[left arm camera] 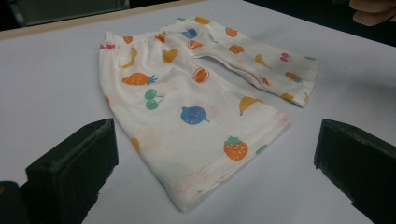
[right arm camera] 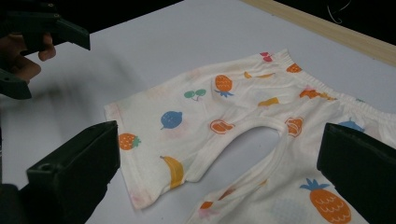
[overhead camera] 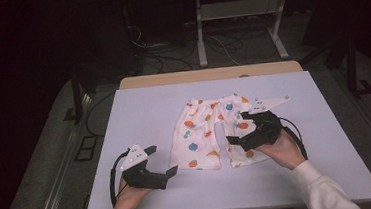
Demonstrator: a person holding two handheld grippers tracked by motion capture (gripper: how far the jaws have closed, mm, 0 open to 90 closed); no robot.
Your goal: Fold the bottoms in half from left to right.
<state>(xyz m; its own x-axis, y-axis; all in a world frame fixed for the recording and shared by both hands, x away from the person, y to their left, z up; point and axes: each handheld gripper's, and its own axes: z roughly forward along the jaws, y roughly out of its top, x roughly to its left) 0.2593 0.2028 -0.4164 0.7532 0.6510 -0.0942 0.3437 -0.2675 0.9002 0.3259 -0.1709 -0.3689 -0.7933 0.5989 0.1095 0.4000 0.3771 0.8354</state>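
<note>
Shorts (overhead camera: pixel 206 132) flat on worktop (overhead camera: pixel 139 113), ready for folding, we judge. Left hand-held gripper (overhead camera: pixel 162 161) jaws apart near left hem; right hand-held gripper (overhead camera: pixel 239 129) jaws apart over right leg.

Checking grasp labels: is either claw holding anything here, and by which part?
Nothing is held. The left claw stands open beside the white fruit-print cotton shorts on the table, and the right claw hovers open above one leg of them, jaws apart.
</note>
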